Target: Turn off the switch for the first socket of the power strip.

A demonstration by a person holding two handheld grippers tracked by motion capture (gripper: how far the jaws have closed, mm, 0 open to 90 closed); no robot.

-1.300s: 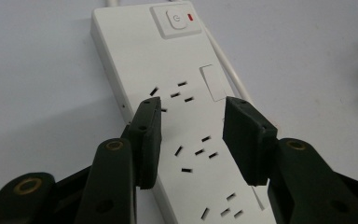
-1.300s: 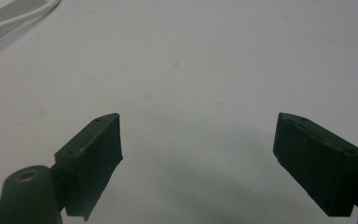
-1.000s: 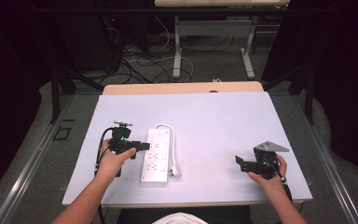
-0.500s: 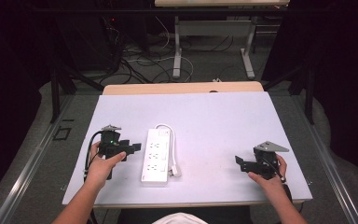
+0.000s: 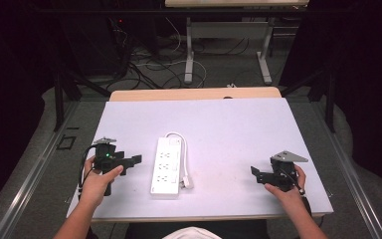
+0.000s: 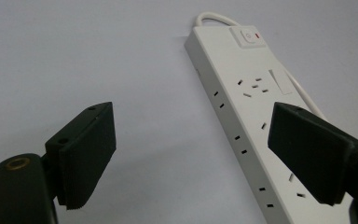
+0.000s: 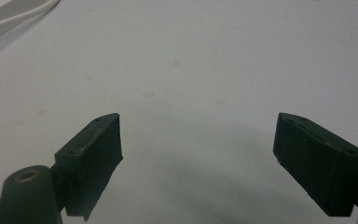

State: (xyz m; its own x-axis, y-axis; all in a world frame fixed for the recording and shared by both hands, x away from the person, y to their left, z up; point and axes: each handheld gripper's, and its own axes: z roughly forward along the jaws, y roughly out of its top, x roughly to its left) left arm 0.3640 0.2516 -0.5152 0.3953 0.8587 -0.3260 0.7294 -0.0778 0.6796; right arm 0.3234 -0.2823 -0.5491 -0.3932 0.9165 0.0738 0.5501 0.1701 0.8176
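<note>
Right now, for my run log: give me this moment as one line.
left gripper: jaws just been opening, empty, beside strip | right gripper: jaws open, empty, far from strip | strip: flat on table

Your power strip (image 5: 166,165) is a long white bar lying flat on the pale table (image 5: 229,129), a little left of centre and towards the near edge. You see it run lengthwise from far to near, with its near end swung very slightly to the left. Its socket face points up, showing several groups of slots in a row, and at its far end sits a rocker switch (image 6: 247,36) with a small red mark beside it. Its white cord (image 5: 184,159) leaves the far end in a loop, then trails down the strip's right side, close against it, to a white plug near the near right corner.
</note>
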